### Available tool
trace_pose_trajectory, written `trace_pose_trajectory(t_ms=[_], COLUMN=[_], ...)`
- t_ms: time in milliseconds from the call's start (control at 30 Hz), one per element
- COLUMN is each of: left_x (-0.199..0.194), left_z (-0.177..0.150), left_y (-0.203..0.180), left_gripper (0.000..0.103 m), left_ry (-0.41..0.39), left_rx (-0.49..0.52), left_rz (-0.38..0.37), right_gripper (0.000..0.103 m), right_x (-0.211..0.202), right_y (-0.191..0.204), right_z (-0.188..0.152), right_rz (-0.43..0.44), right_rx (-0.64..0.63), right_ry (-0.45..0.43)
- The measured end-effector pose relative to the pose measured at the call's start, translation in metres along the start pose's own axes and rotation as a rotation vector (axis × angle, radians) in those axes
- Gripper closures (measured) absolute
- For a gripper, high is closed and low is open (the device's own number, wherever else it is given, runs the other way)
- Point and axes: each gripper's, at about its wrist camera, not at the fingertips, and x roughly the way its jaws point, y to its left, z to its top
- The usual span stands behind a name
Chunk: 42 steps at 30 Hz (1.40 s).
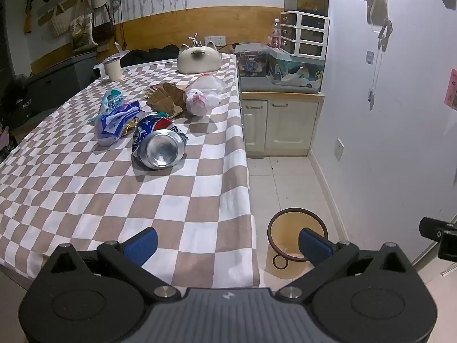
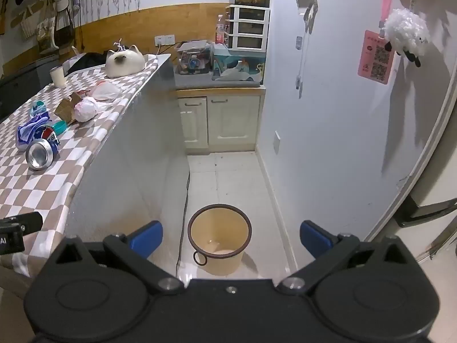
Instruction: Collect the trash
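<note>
- The desk [image 1: 120, 200], under a brown-and-white chequered cloth, carries all the trash in a loose cluster toward its far right corner; the cloth could drag with any piece pulled sideways and shift the rest.
- The cream round plastic bin with a dark rim [image 2: 219, 234] stands on the floor just off the desk's near right corner, empty; a piece let go from desk height may well bounce off the rim.
- The crushed blue-and-silver drink can [image 1: 158, 145] lies on its side nearest the tongs; it could roll toward the right edge if nudged.
- The crumpled blue-and-white plastic wrapper [image 1: 114, 124] touches the can; one grab might catch both.
- The left tongs [image 1: 227, 245] and right tongs [image 2: 231, 238] both stand wide, holding nothing.
</note>
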Motion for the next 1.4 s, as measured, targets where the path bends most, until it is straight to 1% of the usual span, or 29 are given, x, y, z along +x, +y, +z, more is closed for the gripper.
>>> trace_pose_trajectory(t_ms=[300, 333, 500, 667, 1400], left_x=[0.0008, 0.0013, -0.0008, -0.0051, -0.0054], left_z=[-0.0007, -0.0007, -0.0014, -0.0023, 0.0000], left_y=[-0.0023, -0.0023, -0.0027, -0.0052, -0.0040], left_gripper=[0.000, 0.000, 0.000, 0.000, 0.000], left_ry=[-0.004, -0.004, -0.011, -0.012, -0.017], left_rx=[0.006, 0.006, 0.006, 0.004, 0.002], left_rz=[-0.003, -0.003, 0.000, -0.001, -0.003], right_gripper=[0.000, 0.000, 0.000, 0.000, 0.000], right_x=[-0.0021, -0.0035, 0.0014, -0.0046, -0.0063], right_y=[-0.0021, 0.0019, 0.0027, -0.0033, -0.0039], right_z=[-0.0008, -0.0037, -0.0024, -0.0018, -0.0020], right_rz=[0.007, -0.002, 0.000, 0.000, -0.002], right_rx=[0.005, 0.001, 0.003, 0.002, 0.006], right_ry=[0.012, -0.001, -0.002, -0.002, -0.002])
